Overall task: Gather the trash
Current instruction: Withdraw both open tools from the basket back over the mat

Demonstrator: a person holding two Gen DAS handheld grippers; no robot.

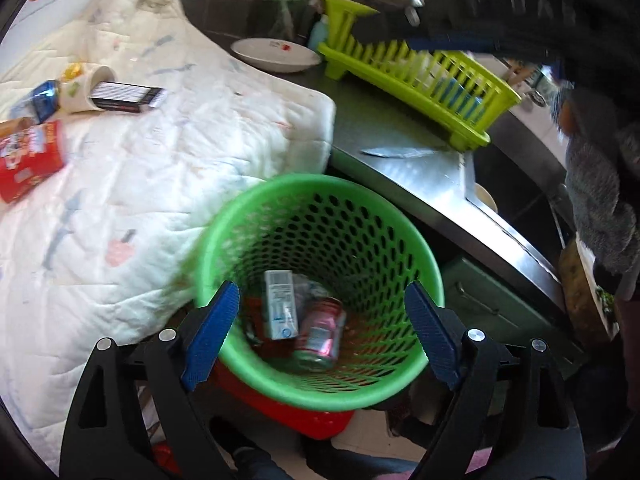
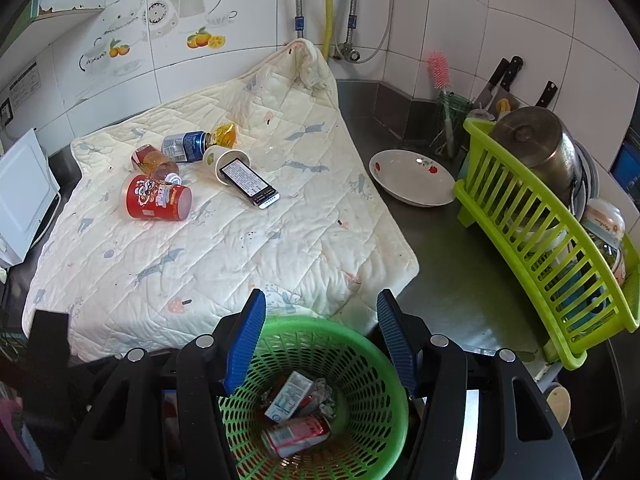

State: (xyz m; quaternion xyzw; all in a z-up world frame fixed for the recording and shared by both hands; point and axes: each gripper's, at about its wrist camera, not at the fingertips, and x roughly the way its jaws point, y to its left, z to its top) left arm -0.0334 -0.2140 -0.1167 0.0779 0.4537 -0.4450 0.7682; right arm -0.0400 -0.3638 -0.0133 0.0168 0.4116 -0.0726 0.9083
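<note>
A green mesh basket (image 1: 280,184) stands below the counter's edge, with a white carton (image 1: 280,304) and a pink can (image 1: 324,332) at its bottom. My left gripper (image 1: 322,288) hangs open over its mouth, with nothing between the fingers. My right gripper (image 2: 321,296) is open and empty too, above the basket's far rim (image 2: 320,324). On the white quilt (image 2: 240,248) lie a red cup (image 2: 158,198), a blue can (image 2: 186,146), a brown bottle (image 2: 156,164), a yellow wrapper (image 2: 224,134) and a paper cup (image 2: 214,160) with a black box (image 2: 250,184) sticking out.
A lime dish rack (image 2: 540,240) with a steel pot (image 2: 536,140) stands at the right, and a white bowl (image 2: 412,180) beside it. A knife (image 1: 396,153) lies on the steel counter near the sink (image 1: 512,184). A red stool (image 1: 320,420) is under the basket.
</note>
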